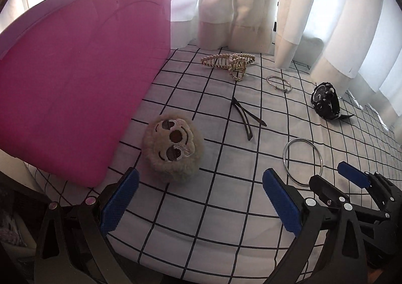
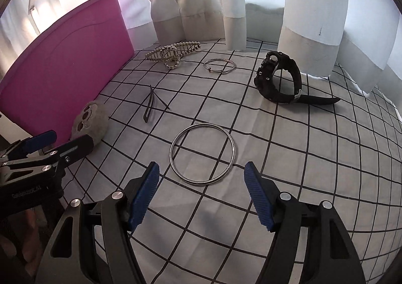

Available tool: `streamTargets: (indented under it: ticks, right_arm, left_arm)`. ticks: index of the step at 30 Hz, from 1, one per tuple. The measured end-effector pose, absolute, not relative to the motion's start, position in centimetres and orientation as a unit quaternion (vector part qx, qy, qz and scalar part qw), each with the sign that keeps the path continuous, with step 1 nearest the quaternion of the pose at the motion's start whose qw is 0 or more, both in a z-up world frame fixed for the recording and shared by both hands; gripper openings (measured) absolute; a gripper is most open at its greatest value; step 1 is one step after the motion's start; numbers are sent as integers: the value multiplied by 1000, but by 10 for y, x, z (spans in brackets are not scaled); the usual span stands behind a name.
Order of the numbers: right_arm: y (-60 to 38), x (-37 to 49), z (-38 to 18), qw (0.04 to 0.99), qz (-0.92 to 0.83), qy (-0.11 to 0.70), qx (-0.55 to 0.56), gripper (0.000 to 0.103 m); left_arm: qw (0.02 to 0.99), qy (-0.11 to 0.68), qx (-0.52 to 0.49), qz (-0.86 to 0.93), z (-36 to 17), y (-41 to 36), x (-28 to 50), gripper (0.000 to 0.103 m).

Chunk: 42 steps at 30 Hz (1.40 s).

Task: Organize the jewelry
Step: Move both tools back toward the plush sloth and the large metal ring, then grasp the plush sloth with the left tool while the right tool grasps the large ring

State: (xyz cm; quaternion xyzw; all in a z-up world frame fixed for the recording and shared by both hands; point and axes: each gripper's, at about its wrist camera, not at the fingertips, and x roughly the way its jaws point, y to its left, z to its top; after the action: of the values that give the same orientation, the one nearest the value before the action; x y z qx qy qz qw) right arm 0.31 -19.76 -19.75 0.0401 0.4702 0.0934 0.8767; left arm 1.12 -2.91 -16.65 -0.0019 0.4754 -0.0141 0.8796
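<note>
On a checked cloth lie a large silver ring [image 2: 203,154] [image 1: 302,161], a thin silver bangle [image 2: 219,66] [image 1: 279,84], a pearl hair claw [image 2: 173,53] [image 1: 230,63], a black hair clip [image 2: 153,103] [image 1: 247,117], a black watch [image 2: 281,80] [image 1: 325,103] and a fuzzy sloth-face pompom [image 1: 173,147] [image 2: 88,120]. My left gripper [image 1: 201,198] is open and empty just in front of the pompom. My right gripper [image 2: 202,193] is open and empty just in front of the large ring; it also shows in the left wrist view [image 1: 331,178].
A tall pink bin [image 1: 75,88] [image 2: 62,63] stands at the left, against the pompom. White curtains [image 2: 311,20] hang along the back edge of the cloth. The cloth's near edge drops off below the left gripper.
</note>
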Motion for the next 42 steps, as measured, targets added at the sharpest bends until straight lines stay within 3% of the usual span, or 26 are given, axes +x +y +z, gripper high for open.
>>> streamTargets:
  ticks: [16,21,36,42]
  right_arm:
    - [-183,26,-221,876,64,478,-6,68]
    - [-178,35,-222,873,58,484,-21,77]
    - [-181,48,-224,873,77,478,-51,84]
    - [-185,51,-228,876,61,476,-39,94]
  left_arm:
    - [877,480,3,2,-190,-19,37,97]
    - [874,486,-7,2,-195,-16,46,97]
    - [863,505,-3,11,-219,-14,77,97]
    - [868,497,-2,9,-221,-16,82,98]
